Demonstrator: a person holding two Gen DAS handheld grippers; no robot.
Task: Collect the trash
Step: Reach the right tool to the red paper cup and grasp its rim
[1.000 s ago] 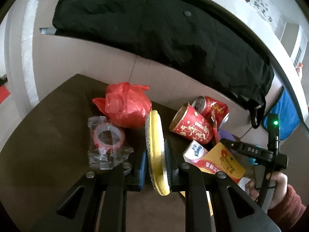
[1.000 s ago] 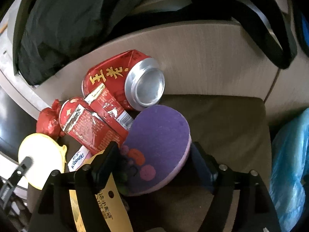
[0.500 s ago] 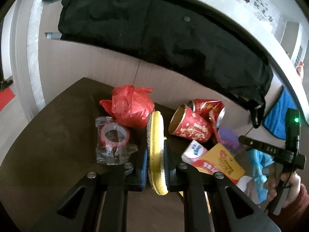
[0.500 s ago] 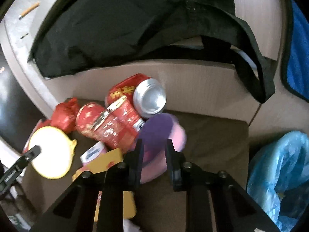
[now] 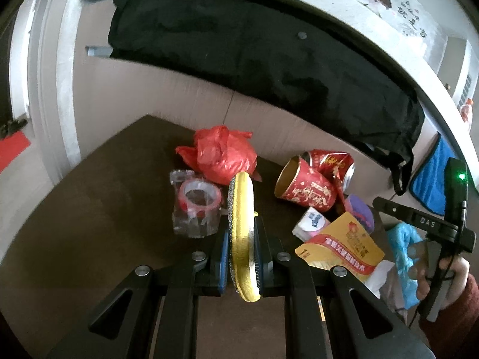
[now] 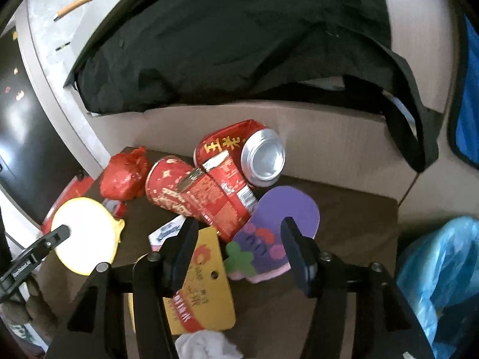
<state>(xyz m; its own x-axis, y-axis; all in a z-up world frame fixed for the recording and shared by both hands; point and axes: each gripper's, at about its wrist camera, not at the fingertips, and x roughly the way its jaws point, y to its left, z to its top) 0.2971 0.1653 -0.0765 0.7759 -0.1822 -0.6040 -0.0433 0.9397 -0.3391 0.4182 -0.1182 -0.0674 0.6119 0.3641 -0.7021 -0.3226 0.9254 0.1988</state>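
Dark brown desk (image 5: 89, 209): trash bunched toward its far right corner against the beige wall; the near left stretch lies bare, giving my left tongs free room.

My left tongs (image 5: 242, 239): clamped on a round yellow scrubbing pad (image 5: 241, 233), held on edge, upright.

Beside them, left: tape roll in clear wrap (image 5: 196, 202). Behind it: crumpled red bag (image 5: 221, 157), near the back edge.

My right tongs (image 6: 239, 245): jaws opening, straddling a purple foam cutout (image 6: 281, 224) that lies flat on the desk; pads not touching it.

Just beyond: red paper cup (image 6: 167, 188) on its side, red wrapper (image 6: 218, 197) across it, dented red can (image 6: 239, 149) against the wall.

Under the right tongs' left finger: yellow card (image 6: 203, 284); small tissue pack (image 6: 164, 233) beside it; white crumpled tissue (image 6: 206, 345) at the near edge.

Off the desk's right edge: blue plastic bag (image 6: 443, 275). The desk's right rear quarter lies bare.
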